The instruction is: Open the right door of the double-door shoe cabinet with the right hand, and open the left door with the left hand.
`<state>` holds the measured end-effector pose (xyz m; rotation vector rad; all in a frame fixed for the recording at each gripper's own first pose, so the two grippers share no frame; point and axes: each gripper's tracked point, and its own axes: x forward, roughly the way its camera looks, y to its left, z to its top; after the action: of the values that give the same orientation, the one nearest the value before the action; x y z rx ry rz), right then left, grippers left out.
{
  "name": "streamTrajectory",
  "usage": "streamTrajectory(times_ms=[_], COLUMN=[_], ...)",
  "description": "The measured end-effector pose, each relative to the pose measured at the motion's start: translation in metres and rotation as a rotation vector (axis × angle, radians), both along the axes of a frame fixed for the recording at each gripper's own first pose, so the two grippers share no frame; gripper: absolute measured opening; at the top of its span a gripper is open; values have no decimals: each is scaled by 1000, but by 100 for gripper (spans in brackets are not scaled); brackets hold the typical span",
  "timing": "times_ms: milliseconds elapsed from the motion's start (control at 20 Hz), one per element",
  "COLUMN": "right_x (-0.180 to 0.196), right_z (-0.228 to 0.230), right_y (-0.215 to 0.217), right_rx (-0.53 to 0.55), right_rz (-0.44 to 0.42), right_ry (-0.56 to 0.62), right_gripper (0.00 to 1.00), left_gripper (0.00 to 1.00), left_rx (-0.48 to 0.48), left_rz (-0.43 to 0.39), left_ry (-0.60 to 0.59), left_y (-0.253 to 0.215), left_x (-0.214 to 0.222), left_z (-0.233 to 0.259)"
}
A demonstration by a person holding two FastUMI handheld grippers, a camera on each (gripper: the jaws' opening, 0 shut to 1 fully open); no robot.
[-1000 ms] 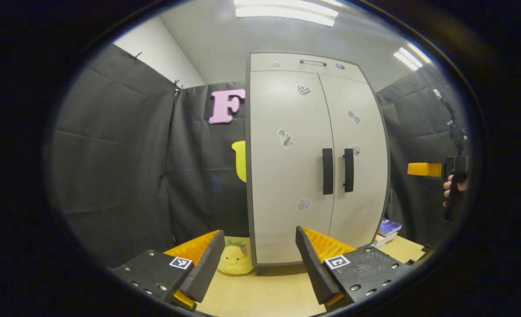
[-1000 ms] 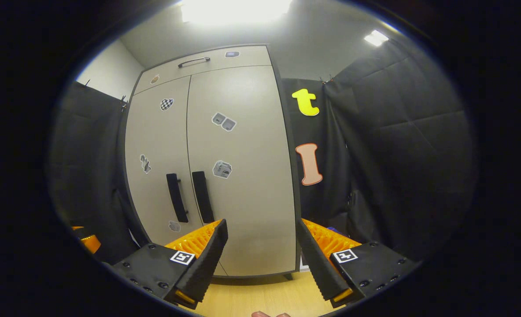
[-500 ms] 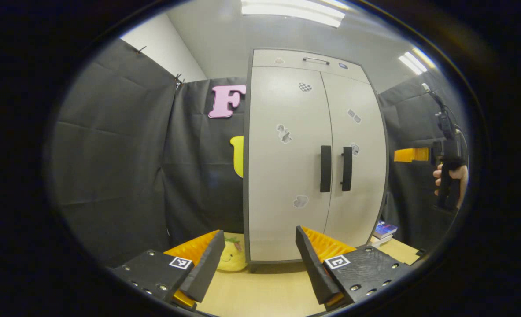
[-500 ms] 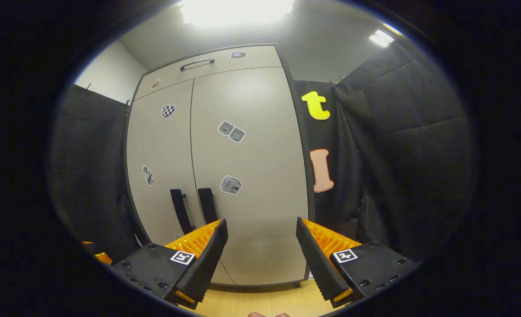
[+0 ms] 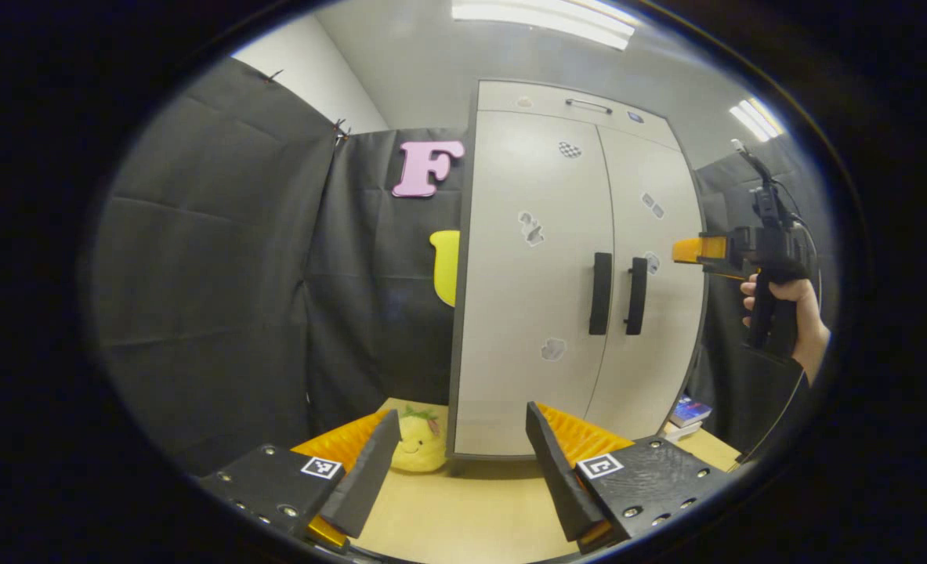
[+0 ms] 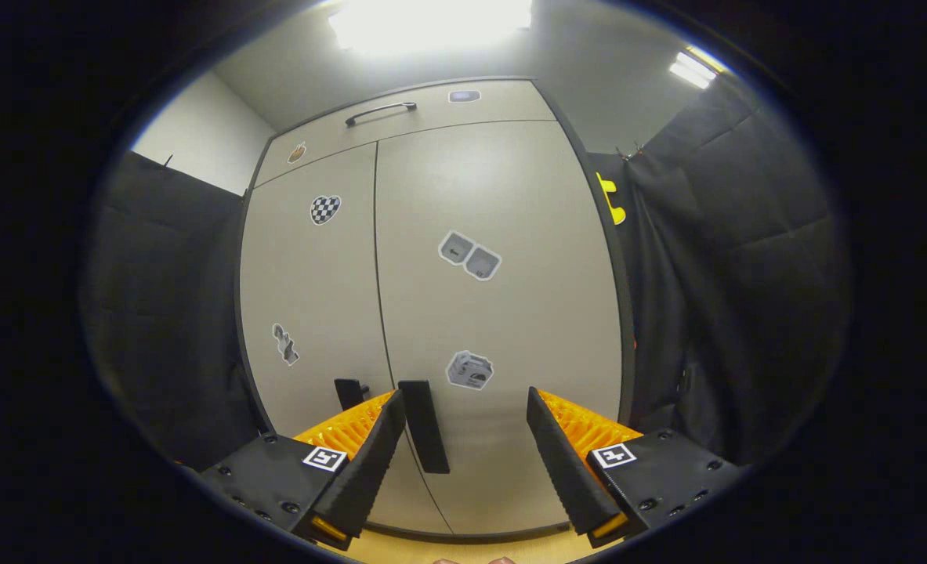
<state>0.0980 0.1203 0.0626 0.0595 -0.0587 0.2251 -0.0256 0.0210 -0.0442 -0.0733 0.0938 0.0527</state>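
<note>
One cabinet (image 5: 573,274), two doors, two handles, one plush toy (image 5: 418,442).

My right gripper's (image 6: 463,462) finger covers the left door handle's (image 6: 349,392) lower part. Beside the shoe cabinet (image 5: 534,258), the plush toy (image 5: 418,445) is half hidden by my left gripper (image 5: 463,470).

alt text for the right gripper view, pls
The open right tool faces the closed double-door shoe cabinet up close, the right door's black handle just inside its left finger. Stickers dot both doors; black cloth hangs on either side.
</note>
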Motion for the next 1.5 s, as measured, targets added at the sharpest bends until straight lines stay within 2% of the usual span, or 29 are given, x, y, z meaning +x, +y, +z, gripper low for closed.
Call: streamTrajectory(times_ms=[50,250,300,350,400,500,800,850,950,1000,1050,1100,1150,1250,1350,1450,1500], right_x=[7,30,34,38,42,50,67,69,73,73,73,73,73,73,74,73,74], right_z=[-4,-15,-19,-22,-26,-33,-49,-50,-49,-49,-51,-50,-49,-48,-49,-49,-49], right_y=[6,20,24,28,31,36,43,45,44,47,53,53,52,52,52,53,54], right_rx=[4,-40,-50,-56,-60,-66,-98,-99,-99,-97,-94,-97,-98,-111,-114,-84,-86], right_rz=[10,8,10,14,16,15,0,-4,-20,-10,9,0,-10,-21,-22,7,28], right_ry=[14,30,36,42,51,67,99,101,100,100,112,105,102,83,70,73,80], right_gripper=[97,98,98,98,98,98,98,95,80,63,58,41,36,38,34,24,13], left_gripper=[93,93,90,93,90,93,93,93,93,93,93,93,93,96,93,93,93], left_rx=[5,18,14,8,3,1,4,1,-3,-1,1,4,8,19,17,12,11], left_rz=[9,38,42,47,50,56,77,80,84,87,89,90,90,98,105,111,113], left_ry=[6,26,29,32,34,41,59,60,60,60,58,55,53,52,51,51,52], left_y=[5,19,21,22,23,26,37,39,42,44,45,45,45,51,56,59,59], left_x=[-2,-5,-4,-3,-2,-2,-7,-8,-8,-9,-8,-8,-8,-9,-11,-15,-16], left_z=[-3,-10,-10,-11,-12,-14,-23,-22,-24,-23,-22,-22,-21,-21,-21,-21,-21])
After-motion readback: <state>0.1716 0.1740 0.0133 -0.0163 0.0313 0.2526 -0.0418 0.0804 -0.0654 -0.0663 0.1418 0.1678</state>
